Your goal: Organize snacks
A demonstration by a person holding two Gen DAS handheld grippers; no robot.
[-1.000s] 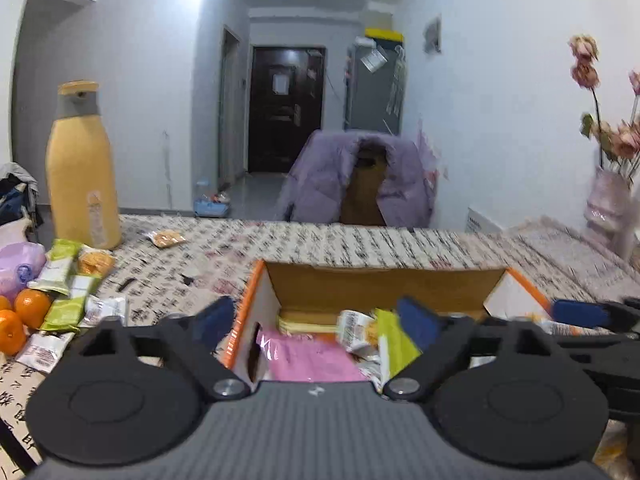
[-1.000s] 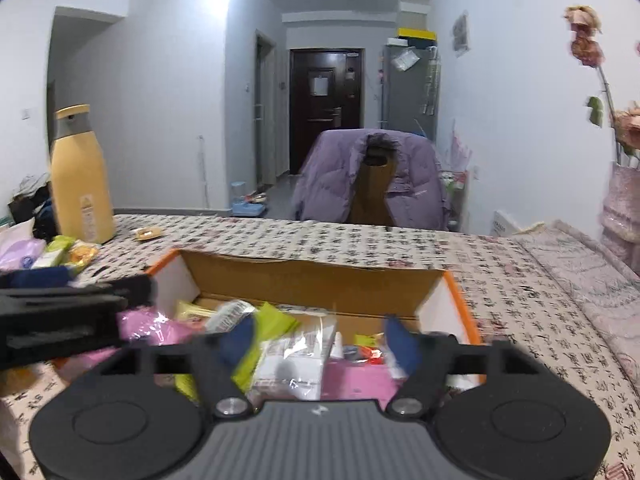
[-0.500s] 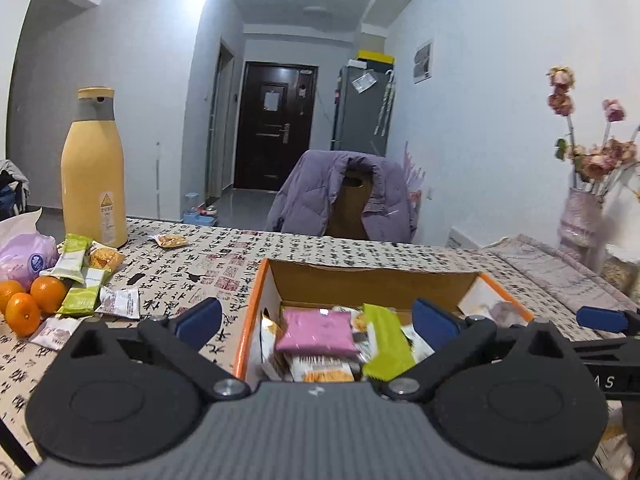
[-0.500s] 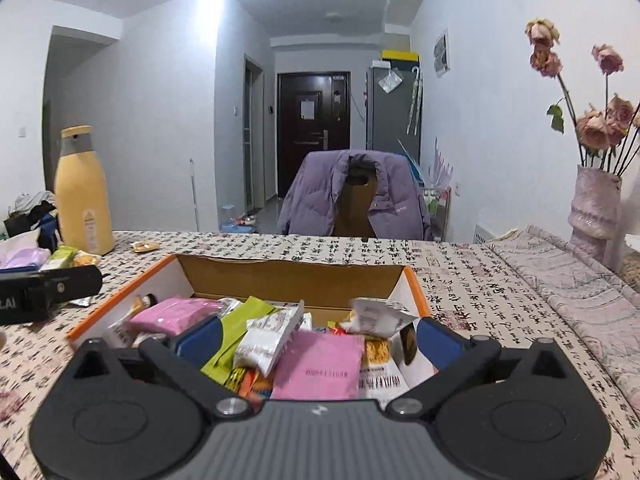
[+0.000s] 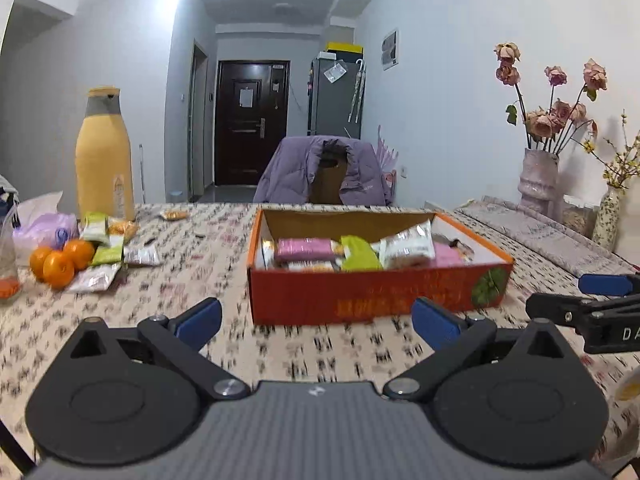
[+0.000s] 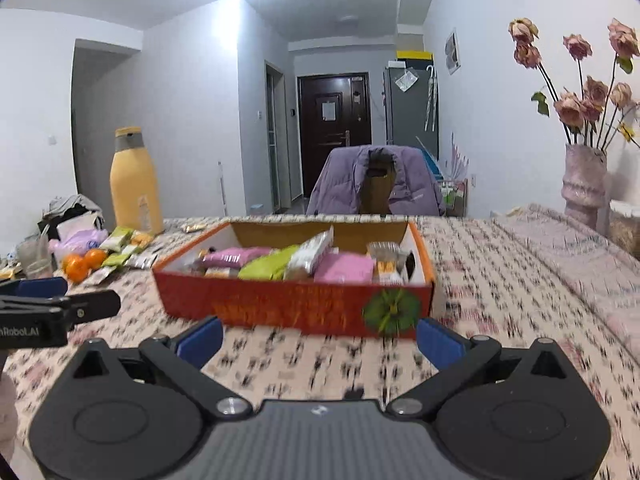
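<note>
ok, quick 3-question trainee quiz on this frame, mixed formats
1. True or false: the left gripper holds a snack.
2. The oranges lie on which side of the snack box in the left wrist view: A left, B right, C inside it?
3. Fill in: behind the loose packets stands a tall ___ bottle.

Key: 1 false, both it and the right gripper are open and empty; 2 A; 3 yellow.

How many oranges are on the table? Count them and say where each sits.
3, clustered at the table's left by the loose snack packets: left one, front one, back right one. More may be hidden behind the purple bag.
</note>
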